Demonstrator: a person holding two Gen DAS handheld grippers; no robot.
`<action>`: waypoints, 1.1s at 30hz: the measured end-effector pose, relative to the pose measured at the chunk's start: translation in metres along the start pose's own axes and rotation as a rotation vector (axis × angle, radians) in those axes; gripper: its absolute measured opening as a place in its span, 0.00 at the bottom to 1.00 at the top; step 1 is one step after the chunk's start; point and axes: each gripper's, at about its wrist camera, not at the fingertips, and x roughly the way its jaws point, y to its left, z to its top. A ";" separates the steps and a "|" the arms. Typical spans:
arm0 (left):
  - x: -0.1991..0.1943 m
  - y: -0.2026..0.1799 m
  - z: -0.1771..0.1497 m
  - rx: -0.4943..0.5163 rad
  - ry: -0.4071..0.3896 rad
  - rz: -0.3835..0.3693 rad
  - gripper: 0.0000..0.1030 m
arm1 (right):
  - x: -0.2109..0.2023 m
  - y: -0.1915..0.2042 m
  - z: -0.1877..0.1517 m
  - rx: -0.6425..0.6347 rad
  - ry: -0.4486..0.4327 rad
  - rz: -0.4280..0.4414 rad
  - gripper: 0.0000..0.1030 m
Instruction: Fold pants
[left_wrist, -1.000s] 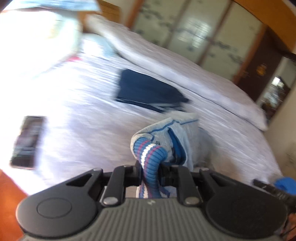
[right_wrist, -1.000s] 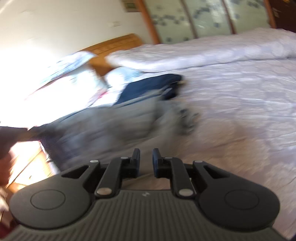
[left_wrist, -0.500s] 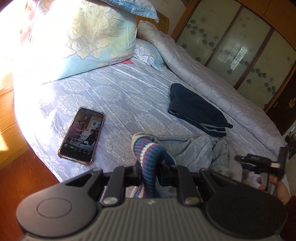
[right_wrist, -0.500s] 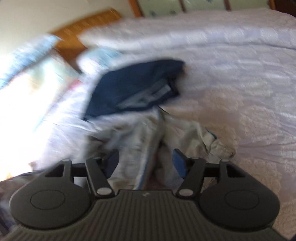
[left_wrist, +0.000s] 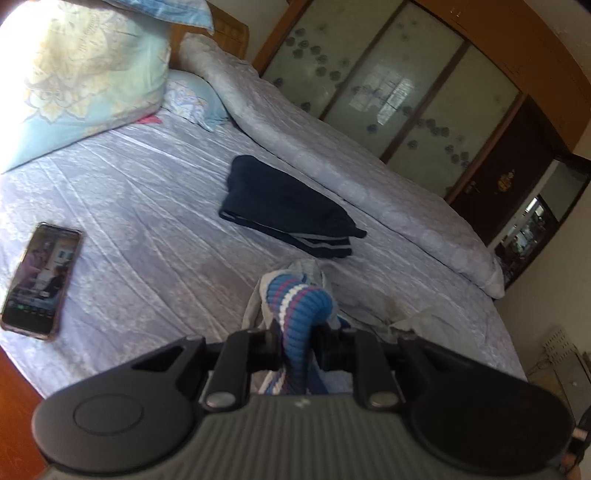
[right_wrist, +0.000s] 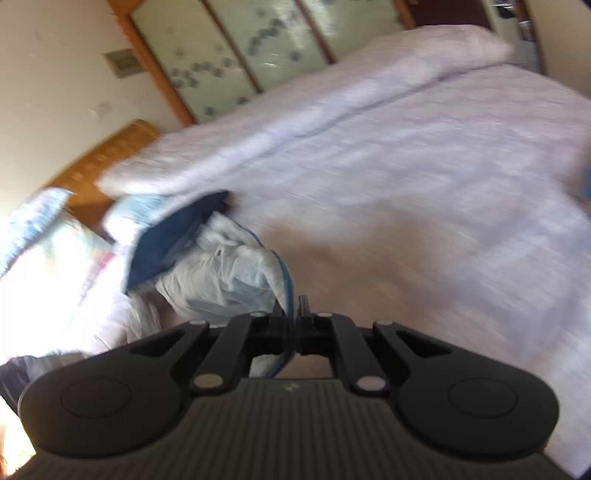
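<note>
The bed (left_wrist: 155, 206) fills the room, its pale lilac cover creased, with a rolled duvet (left_wrist: 332, 147) along the far side by the frosted wardrobe doors (left_wrist: 388, 81). Big floral pillows (left_wrist: 81, 74) are heaped at the headboard. A folded navy garment (left_wrist: 284, 210) lies flat in the middle of the bed.

The light grey pants (right_wrist: 229, 273) are bunched on the cover just in front of it, near the bed's front edge.

The left gripper (left_wrist: 299, 343) has its jaws clamped on the pants' blue, white and pink striped waistband (left_wrist: 299, 306). The right gripper (right_wrist: 291, 321) is closing its jaws, nearly together, on a thin blue-piped edge of the grey cloth.

A phone (left_wrist: 40, 280), its screen lit, lies face up on the cover, well apart from the clothes.
</note>
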 end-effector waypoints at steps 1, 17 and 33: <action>0.007 -0.005 -0.002 0.010 0.015 -0.009 0.14 | -0.016 -0.013 -0.017 0.023 0.026 -0.039 0.07; 0.008 0.040 -0.008 -0.163 0.059 0.063 0.15 | 0.187 0.087 0.068 0.023 0.098 0.068 0.52; 0.036 0.030 0.027 -0.076 0.035 0.158 0.15 | 0.224 0.059 0.126 -0.034 -0.096 -0.033 0.25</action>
